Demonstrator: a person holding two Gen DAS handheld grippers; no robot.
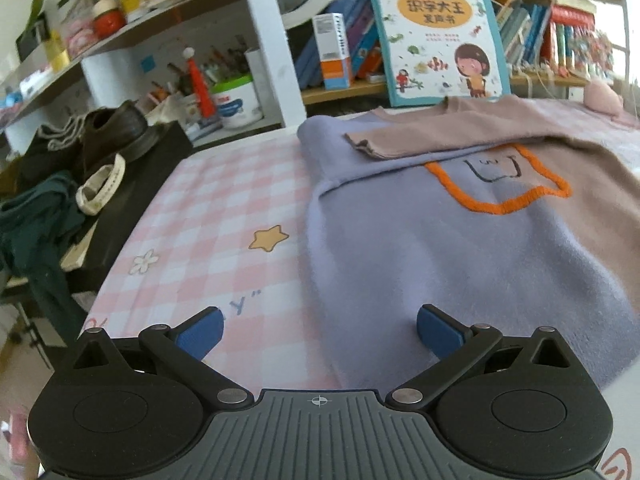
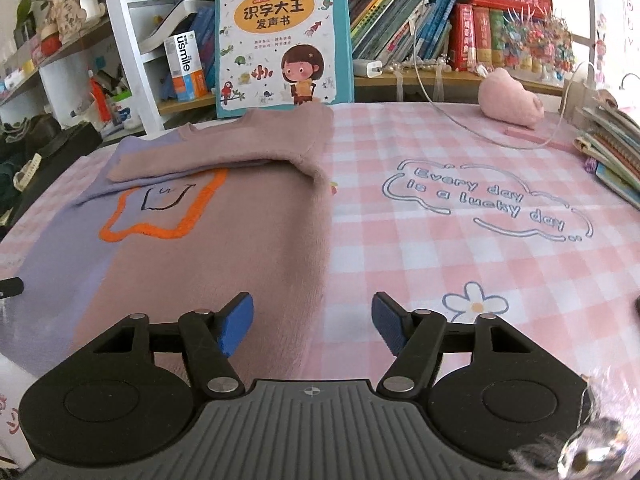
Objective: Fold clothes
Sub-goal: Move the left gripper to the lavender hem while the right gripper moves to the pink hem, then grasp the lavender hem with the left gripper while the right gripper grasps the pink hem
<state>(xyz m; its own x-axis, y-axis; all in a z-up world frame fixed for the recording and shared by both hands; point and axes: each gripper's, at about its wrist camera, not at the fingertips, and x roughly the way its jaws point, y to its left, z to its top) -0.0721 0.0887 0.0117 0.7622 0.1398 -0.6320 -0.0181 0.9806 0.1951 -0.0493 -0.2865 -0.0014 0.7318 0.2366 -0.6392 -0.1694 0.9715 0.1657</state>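
Left wrist view: sweater (image 1: 460,248) lies centre-right on the checked tablecloth (image 1: 224,208), sleeves folded in. Soft, limp knit; I'd pinch its near hem. Left gripper (image 1: 320,334) and right gripper (image 2: 312,326) gape, empty.

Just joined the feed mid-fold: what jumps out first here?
The two-tone sweater, lilac and dusty pink with an orange outline, lies flat on the pink checked tablecloth, one sleeve folded across its chest. Behind it a picture book leans against the shelves. Both grippers, left and right, are open.
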